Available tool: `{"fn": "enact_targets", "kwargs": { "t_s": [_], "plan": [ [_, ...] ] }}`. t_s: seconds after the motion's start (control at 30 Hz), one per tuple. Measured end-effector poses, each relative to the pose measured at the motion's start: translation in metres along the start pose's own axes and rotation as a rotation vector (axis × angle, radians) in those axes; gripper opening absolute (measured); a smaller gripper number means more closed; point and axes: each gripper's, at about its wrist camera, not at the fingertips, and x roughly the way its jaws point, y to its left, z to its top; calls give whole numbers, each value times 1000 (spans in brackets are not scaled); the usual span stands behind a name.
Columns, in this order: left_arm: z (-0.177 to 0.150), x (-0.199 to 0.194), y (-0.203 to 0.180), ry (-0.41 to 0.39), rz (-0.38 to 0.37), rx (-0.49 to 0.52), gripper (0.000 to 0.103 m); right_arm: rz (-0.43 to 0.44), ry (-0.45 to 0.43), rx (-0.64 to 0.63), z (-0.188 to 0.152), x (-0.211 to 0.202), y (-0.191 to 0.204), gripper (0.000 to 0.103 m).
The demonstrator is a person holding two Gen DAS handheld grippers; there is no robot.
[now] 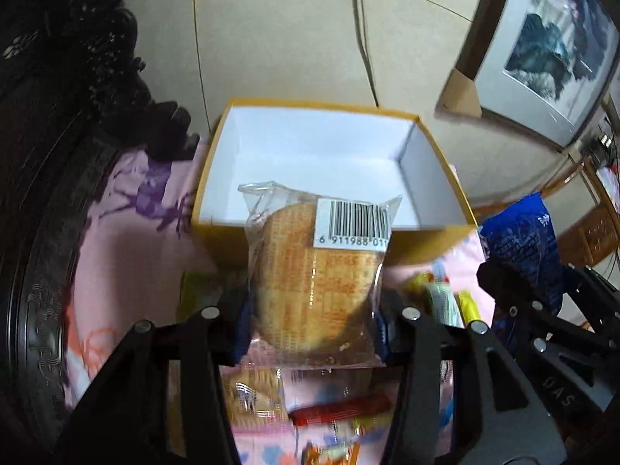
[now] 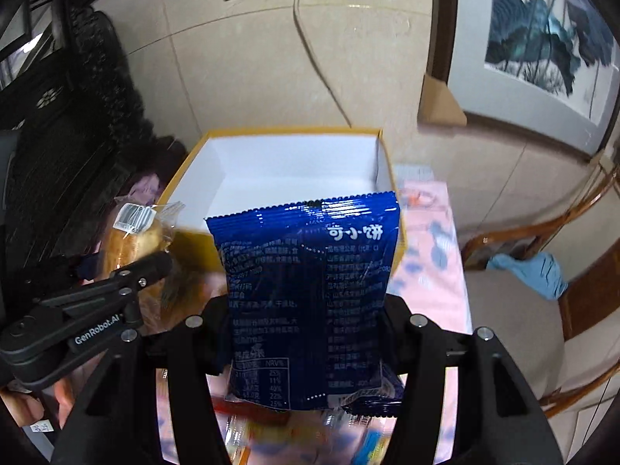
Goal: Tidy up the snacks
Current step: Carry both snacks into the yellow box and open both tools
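Left tongs (image 1: 312,329) clamped a clear-wrapped round cake (image 1: 310,283), barcode end toward the yellow box (image 1: 441,162). Right tongs (image 2: 306,333) clamped a blue packet (image 2: 310,290), long axis toward the box.

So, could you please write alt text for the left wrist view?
The left gripper grips a clear-wrapped round cake in front of an open yellow box, white inside. Loose snack packets lie below on pink cloth.

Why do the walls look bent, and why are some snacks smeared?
Both views: the fisheye lens bows the wall tiles and the picture frame. Left wrist view: the loose snacks on the table look motion-blurred, while the held cake packet is sharp. Right wrist view: glare streaks the blue packet.
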Motion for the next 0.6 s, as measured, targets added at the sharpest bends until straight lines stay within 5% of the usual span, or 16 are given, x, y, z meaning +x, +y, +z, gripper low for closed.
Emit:
{"fn": "enact_targets", "kwargs": {
  "t_s": [0.43,0.47,0.53,0.6],
  "plan": [
    [99,75,22,15,13,-9,50,-4,35,21,99,87,-6,59],
    [104,79,24,13,20,-17,54,0,44,16,105,93,-4,59],
    [110,79,30,-12,52,-46,87,-16,60,12,114,104,-4,63],
    [113,70,36,-72,72,-68,95,-42,83,10,117,111,-5,69]
  ]
}}
